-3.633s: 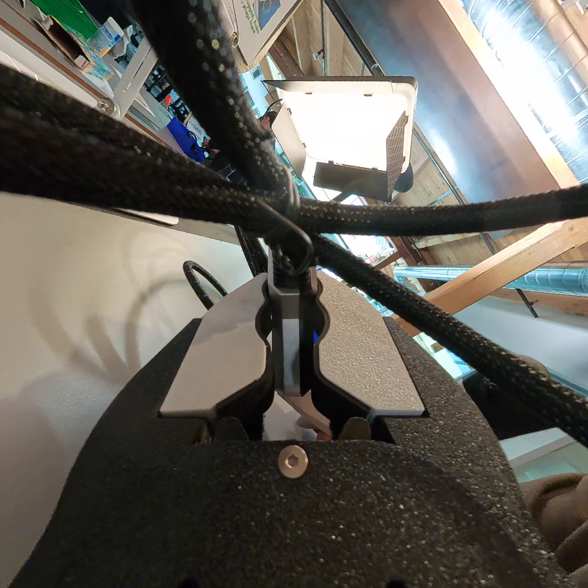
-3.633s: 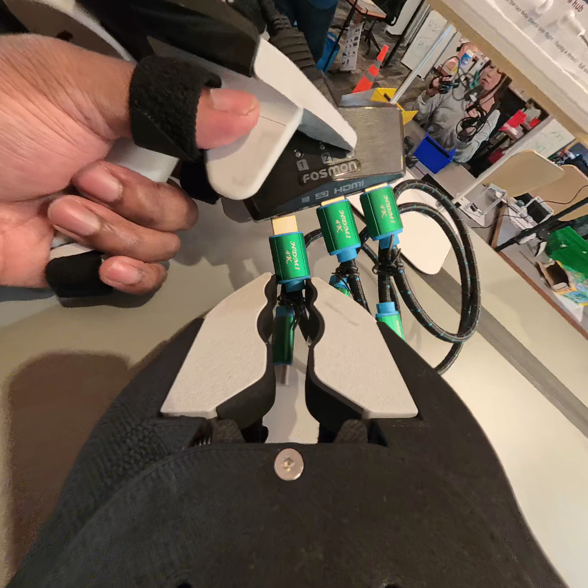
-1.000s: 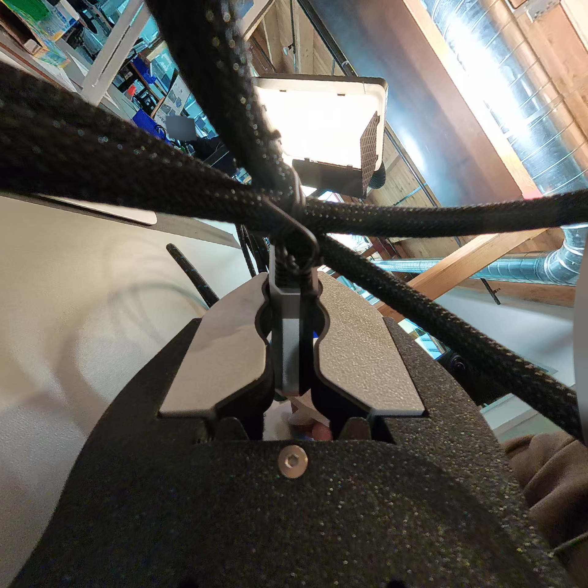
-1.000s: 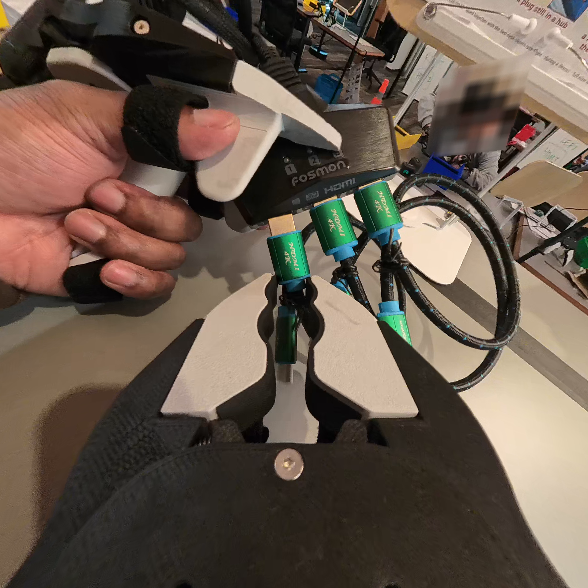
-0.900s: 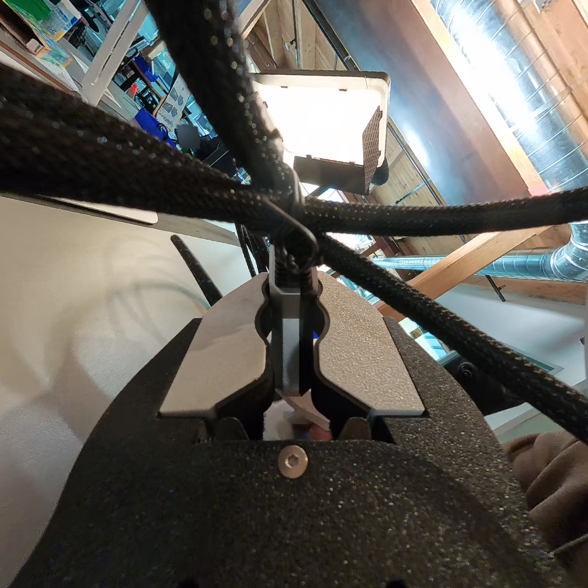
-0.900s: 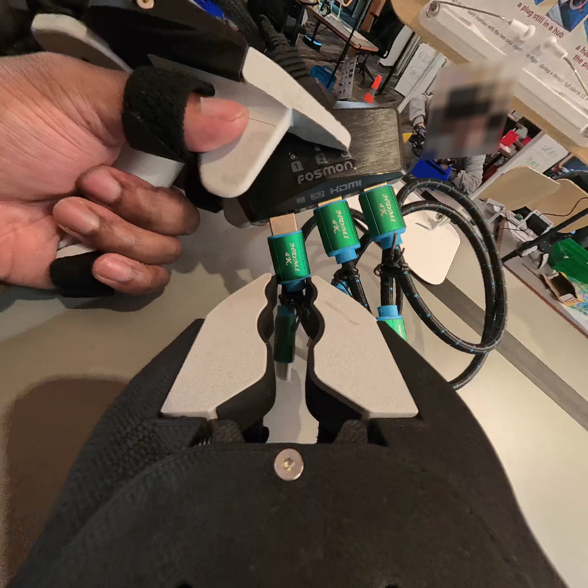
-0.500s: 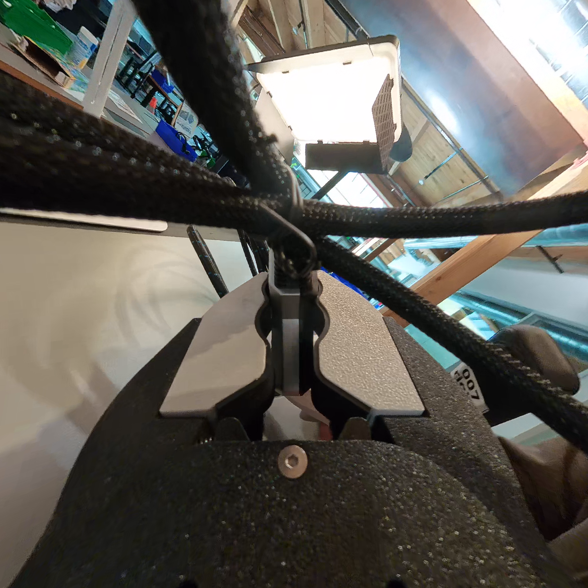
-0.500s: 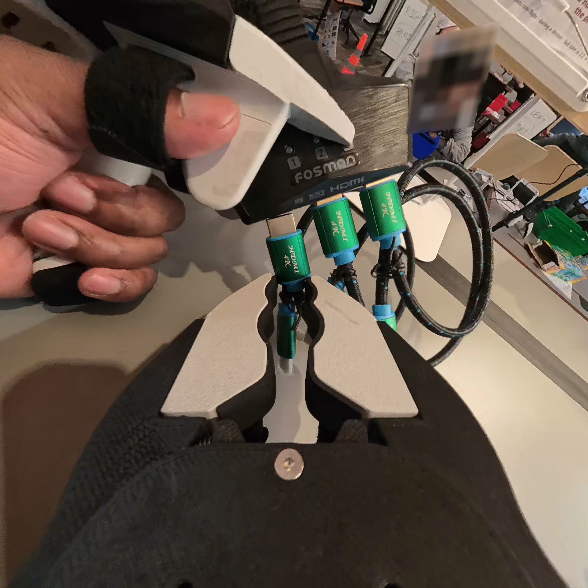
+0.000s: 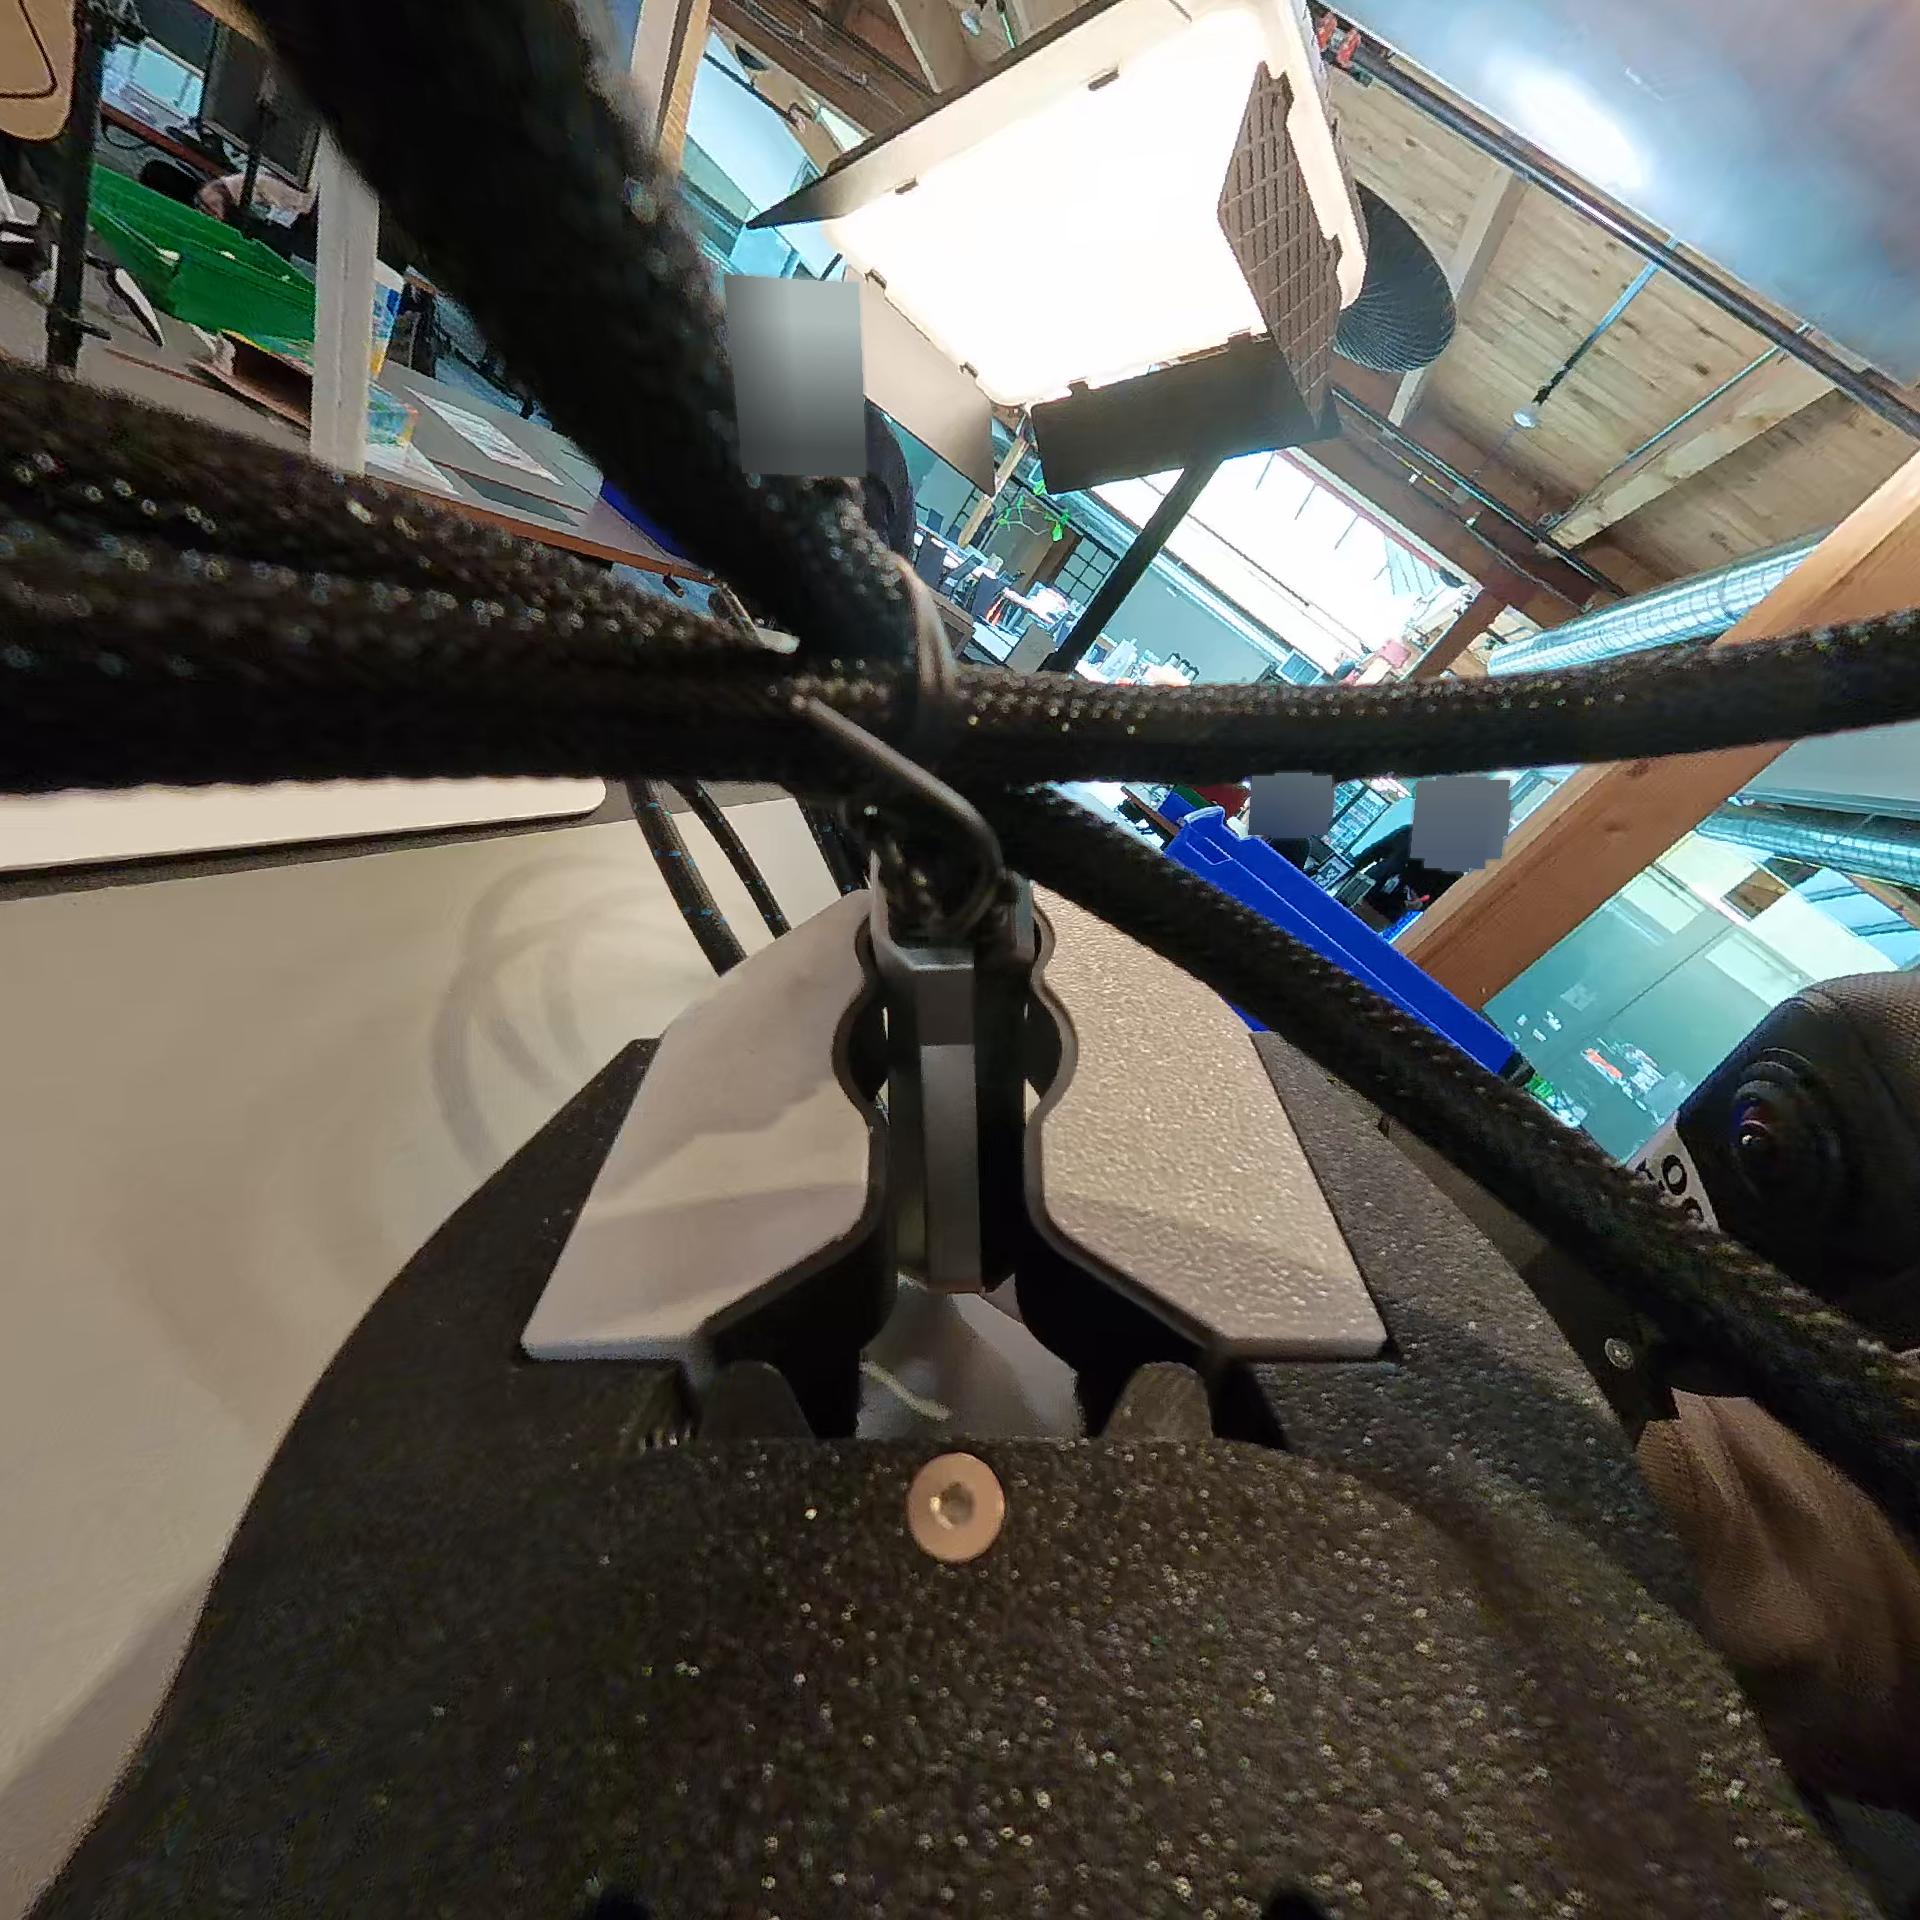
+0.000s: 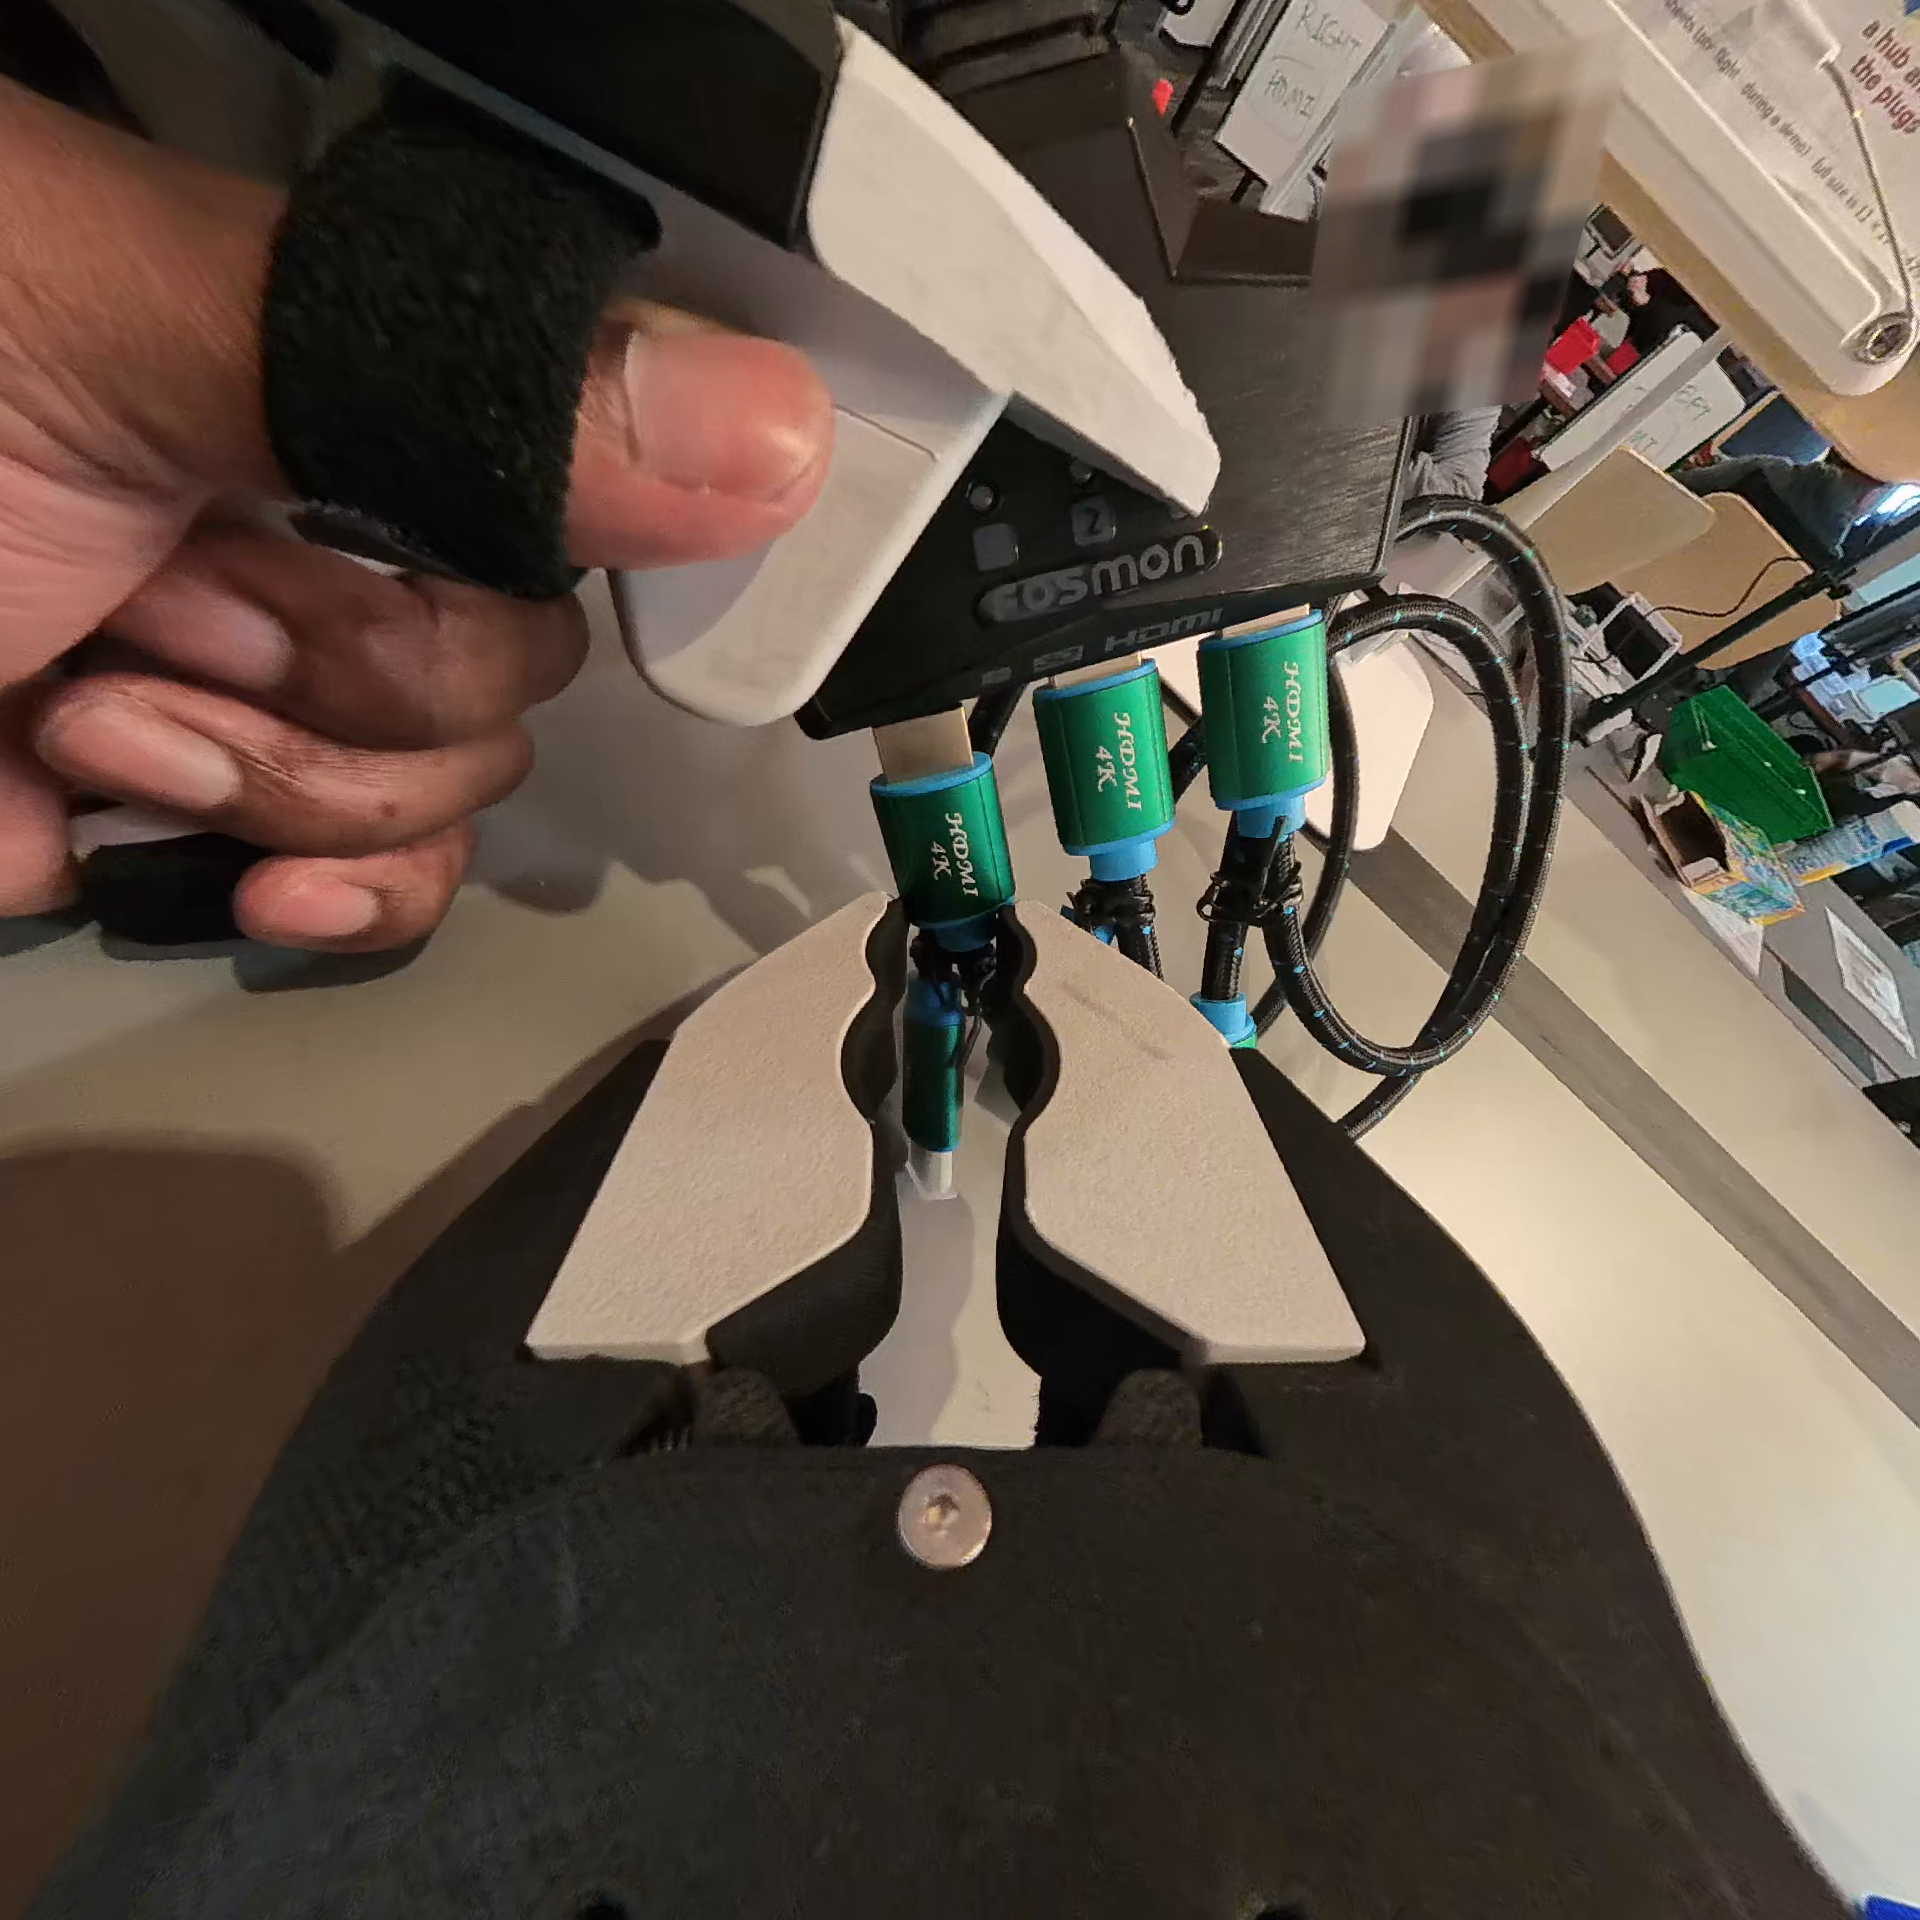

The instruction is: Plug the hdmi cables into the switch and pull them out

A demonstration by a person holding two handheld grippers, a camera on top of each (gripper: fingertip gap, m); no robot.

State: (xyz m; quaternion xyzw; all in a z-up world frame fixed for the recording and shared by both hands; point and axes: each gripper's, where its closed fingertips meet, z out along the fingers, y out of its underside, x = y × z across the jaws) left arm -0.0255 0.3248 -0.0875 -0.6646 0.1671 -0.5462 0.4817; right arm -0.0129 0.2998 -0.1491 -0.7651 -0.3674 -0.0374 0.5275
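Green cable plug (image 10: 940, 850) with a blue collar sits at the tips of the right tongs (image 10: 948, 920), its gold metal end partly exposed below the edge of a dark switch box (image 10: 1195, 540). The two pale fingers (image 10: 1132, 1132) close narrowly on the plug's lower end, pads against its collar. Two more green plugs (image 10: 1103, 764) sit fully seated in the box beside it, and their black braided cables (image 10: 1496, 831) loop away to the right above the counter (image 10: 1558, 1351). Another green plug (image 10: 932, 1081) hangs in the slot between the right fingers.

The left tongs (image 9: 954, 935) grip the dark box (image 9: 951, 1091) edge-on, held tight between their grey fingers (image 9: 1164, 1143); in the right wrist view the same tongs' white fingers (image 10: 997, 312) clamp the box from the upper left, with a hand (image 10: 260, 540) wrapped about the handle, a black strap over the thumb.

The counter is pale and smooth, with a darker grey band (image 10: 1714, 1174) running across it. The room is a busy workshop with tables, chairs and a green bin (image 10: 1745, 769).

Only the left wrist view shows what is overhead: a bright panel lamp (image 9: 1070, 239), wooden ceiling beams (image 9: 1621, 831), a silver duct (image 9: 1662, 613) and a blue bin (image 9: 1340, 935), all crossed by thick black braided cables (image 9: 416, 644) close to the lens. Only the right wrist view shows the plugs and the hand.
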